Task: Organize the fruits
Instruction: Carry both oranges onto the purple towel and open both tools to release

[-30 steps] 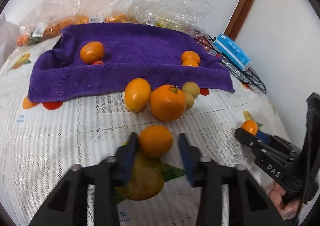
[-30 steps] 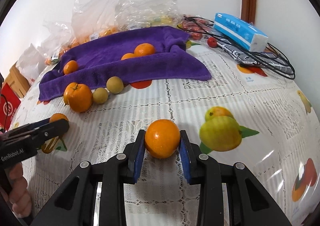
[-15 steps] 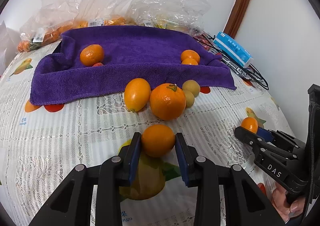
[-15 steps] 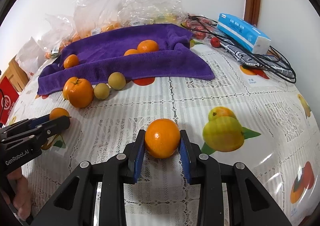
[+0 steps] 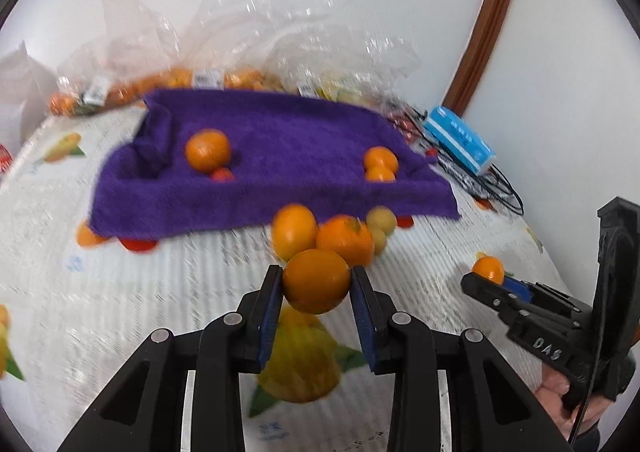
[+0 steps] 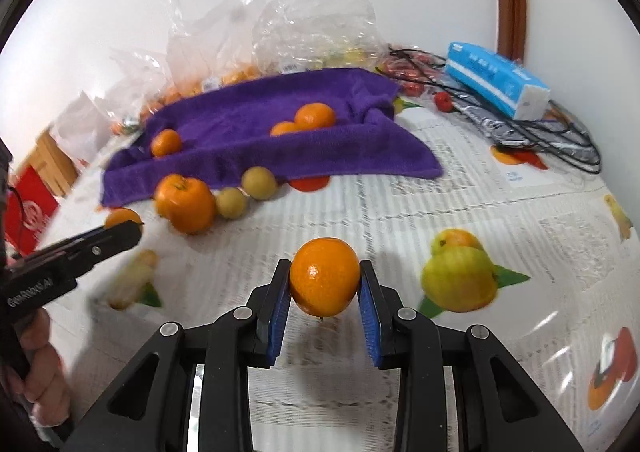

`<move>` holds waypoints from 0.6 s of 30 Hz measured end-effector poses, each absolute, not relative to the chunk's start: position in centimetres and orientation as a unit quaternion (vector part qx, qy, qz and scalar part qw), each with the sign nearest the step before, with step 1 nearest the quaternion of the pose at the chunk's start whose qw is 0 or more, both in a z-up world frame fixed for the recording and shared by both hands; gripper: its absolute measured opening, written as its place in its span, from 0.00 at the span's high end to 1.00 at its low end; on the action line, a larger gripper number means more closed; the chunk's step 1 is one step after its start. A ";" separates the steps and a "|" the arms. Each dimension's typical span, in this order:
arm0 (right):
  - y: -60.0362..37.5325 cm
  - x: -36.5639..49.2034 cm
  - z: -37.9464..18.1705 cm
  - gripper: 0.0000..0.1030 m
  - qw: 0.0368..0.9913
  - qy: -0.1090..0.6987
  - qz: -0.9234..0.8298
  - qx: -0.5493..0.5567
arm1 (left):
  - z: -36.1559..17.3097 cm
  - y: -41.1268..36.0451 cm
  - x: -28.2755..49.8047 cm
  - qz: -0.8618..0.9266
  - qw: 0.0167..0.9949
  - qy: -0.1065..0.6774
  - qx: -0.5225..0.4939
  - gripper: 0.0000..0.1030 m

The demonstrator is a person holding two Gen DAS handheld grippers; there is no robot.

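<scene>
Nearest: left hand-held gripper (image 5: pixel 317 288) pinching a small orange (image 5: pixel 316 281) between blue pads, lifted clear of the desk (image 5: pixel 120 292) with its lace, fruit-printed cover. Likewise right hand-held gripper (image 6: pixel 325 284) clamped on another orange (image 6: pixel 325 277), above the cover. Beyond: a large orange (image 6: pixel 186 204), two yellowish round fruits (image 6: pixel 259 182) just beside it, at the edge of a purple towel (image 6: pixel 256 124). On the towel: three more oranges (image 6: pixel 315 116). Farthest: clear plastic bags (image 6: pixel 316 28) against the wall.
</scene>
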State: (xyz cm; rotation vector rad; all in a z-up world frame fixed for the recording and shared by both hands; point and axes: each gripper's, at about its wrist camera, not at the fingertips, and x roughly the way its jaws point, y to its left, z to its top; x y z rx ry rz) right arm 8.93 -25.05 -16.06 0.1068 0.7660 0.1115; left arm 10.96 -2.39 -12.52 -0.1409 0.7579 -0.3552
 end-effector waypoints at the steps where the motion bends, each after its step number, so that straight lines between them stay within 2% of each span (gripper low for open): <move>1: -25.1 9.1 -15.6 0.68 0.924 0.372 0.063 0.061 | -12.1 -2.2 11.1 -0.169 0.913 0.365 -0.067 0.69; 9: -23.7 13.0 -10.2 0.68 0.952 0.302 0.044 0.010 | -8.8 0.6 15.6 -0.097 0.936 0.333 -0.061 0.69; 18: -23.5 19.6 -7.4 0.68 0.958 0.283 0.045 0.002 | -7.4 2.3 21.3 -0.049 0.952 0.296 -0.064 0.69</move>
